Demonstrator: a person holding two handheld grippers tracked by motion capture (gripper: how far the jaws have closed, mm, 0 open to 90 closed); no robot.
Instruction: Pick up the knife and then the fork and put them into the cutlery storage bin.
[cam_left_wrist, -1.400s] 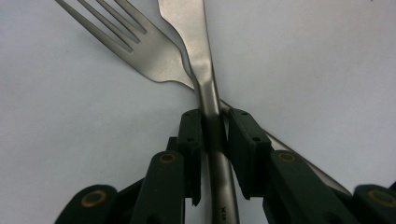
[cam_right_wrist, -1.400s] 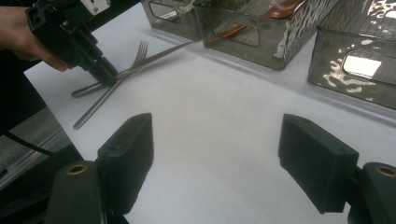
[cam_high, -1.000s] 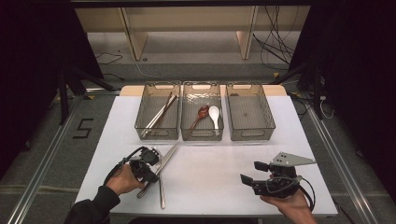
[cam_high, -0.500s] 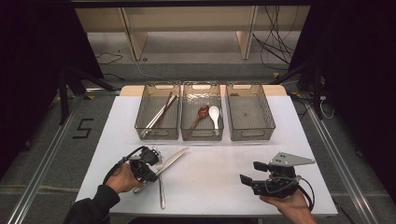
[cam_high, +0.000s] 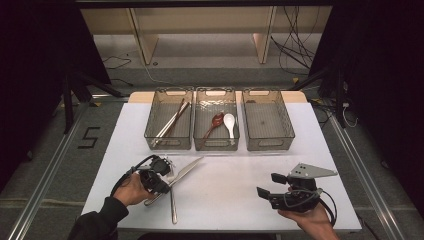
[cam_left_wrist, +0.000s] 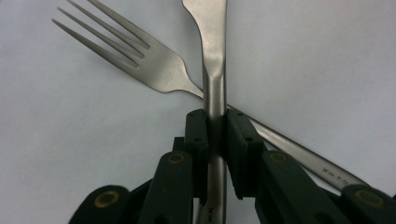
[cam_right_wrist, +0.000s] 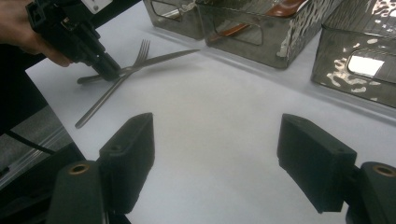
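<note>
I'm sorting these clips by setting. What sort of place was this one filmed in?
Most likely a lab or studio recording station, not a kitchen: a white table on a bare grey floor, black curtains at both sides, loose cables behind, and three clear bins lined up for sorting cutlery.

I see a white table (cam_high: 235, 180) with a strip of bare wood showing along its far edge. Three clear plastic bins stand in a row near that far edge, just beside one another: the left bin (cam_high: 169, 120), the middle bin (cam_high: 216, 119) and the right bin (cam_high: 268, 120). Toward the near left corner a fork (cam_high: 172, 202) lies flat on the white top, its handle running toward the near edge. A table knife (cam_high: 186, 169) crosses over the fork's neck; from here I can't quite tell whether its blade tip rests on the table. The near right part of the top is bare white.
</note>
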